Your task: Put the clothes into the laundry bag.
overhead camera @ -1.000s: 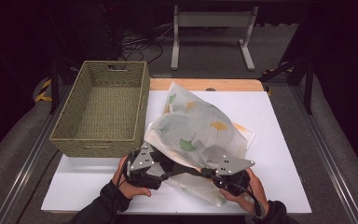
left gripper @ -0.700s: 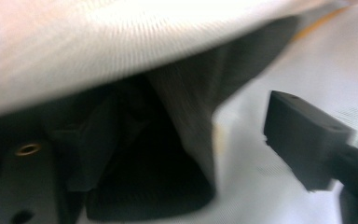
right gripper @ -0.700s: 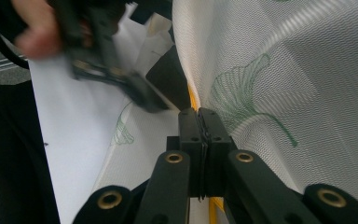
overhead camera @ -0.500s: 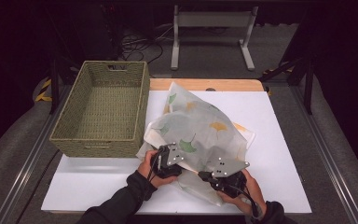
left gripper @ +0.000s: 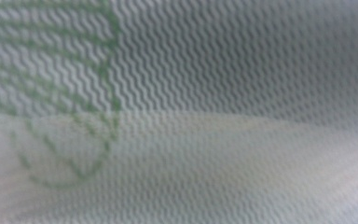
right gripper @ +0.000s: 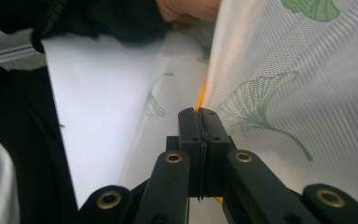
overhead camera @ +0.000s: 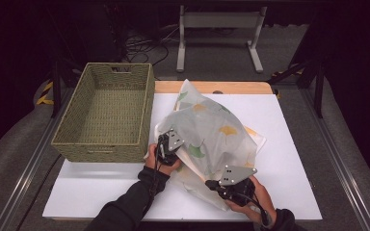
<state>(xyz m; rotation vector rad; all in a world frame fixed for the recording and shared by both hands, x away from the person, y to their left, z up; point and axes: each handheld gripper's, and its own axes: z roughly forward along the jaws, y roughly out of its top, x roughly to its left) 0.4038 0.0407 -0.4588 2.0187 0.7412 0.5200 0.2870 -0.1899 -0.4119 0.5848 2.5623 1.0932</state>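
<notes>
Since the earlier frame our left gripper (overhead camera: pixel 166 147) is moving in from the left, closing its jaws on the leaf-print cloth (overhead camera: pixel 212 132) heaped on the desk (overhead camera: pixel 289 144) beside the basket (overhead camera: pixel 103 115), while our right gripper (overhead camera: pixel 217 184) is clamping its near edge shut, seemingly to fold it

Basket (overhead camera: pixel 107 115): woven, olive-green, open top, on the tabletop's left side.
Tabletop (overhead camera: pixel 289 144): white sheet over wood, wooden strip showing at the far edge.
Stand (overhead camera: pixel 219 21): grey metal frame on the floor behind.
</notes>
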